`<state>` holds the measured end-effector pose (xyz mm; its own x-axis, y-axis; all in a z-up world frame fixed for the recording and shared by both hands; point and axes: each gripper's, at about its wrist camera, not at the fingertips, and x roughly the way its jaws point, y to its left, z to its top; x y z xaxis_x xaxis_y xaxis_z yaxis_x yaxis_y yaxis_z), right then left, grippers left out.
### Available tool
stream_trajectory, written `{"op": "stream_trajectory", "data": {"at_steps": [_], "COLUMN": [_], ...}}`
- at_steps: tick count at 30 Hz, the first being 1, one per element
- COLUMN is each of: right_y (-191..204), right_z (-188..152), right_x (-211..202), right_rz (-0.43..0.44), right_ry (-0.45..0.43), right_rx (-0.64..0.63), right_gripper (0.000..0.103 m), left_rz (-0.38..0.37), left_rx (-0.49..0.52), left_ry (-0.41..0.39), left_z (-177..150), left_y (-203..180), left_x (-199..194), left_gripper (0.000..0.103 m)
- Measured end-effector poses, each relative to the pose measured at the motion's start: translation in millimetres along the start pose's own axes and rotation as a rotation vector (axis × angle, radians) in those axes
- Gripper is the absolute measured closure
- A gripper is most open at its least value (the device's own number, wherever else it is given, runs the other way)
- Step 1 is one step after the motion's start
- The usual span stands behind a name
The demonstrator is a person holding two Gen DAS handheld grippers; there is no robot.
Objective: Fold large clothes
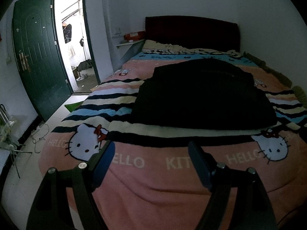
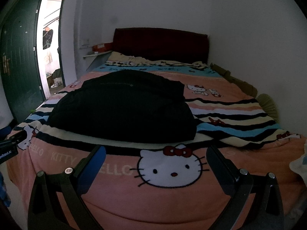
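A large black garment [image 1: 203, 94] lies folded in a thick pile on the middle of the bed, on a pink Hello Kitty blanket [image 1: 153, 182]. It also shows in the right wrist view [image 2: 124, 105]. My left gripper [image 1: 151, 153] is open and empty, hovering over the foot of the bed, short of the garment's near edge. My right gripper [image 2: 156, 158] is open and empty, also over the blanket [image 2: 163, 201] short of the garment. The left gripper's body [image 2: 9, 145] shows at the far left of the right wrist view.
A dark red headboard [image 1: 191, 30] stands against the far wall. A green door [image 1: 38, 57] is open at the left, with bright doorway beside it. Cables [image 1: 38, 136] and a rack [image 1: 7, 130] are on the floor at the left. Olive cushions [image 2: 268, 105] line the bed's right edge.
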<state>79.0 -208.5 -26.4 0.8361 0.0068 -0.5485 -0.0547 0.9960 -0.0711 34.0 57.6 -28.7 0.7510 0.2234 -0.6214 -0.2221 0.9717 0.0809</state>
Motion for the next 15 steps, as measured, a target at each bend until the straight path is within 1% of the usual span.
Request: {"op": "stream_trajectory", "data": {"at_steps": [15], "right_y": [2.1], "right_z": [3.4], "right_x": [-5.1], "right_rz": [-0.001], "right_ry": [-0.012], "right_rx": [-0.004], "right_gripper": [0.000], "left_rz": [-0.007], "left_rx": [-0.003], "left_ry": [-0.016], "left_z": [2.9], "left_y": [-0.2], "left_x": [-2.5], "left_gripper": [0.026]}}
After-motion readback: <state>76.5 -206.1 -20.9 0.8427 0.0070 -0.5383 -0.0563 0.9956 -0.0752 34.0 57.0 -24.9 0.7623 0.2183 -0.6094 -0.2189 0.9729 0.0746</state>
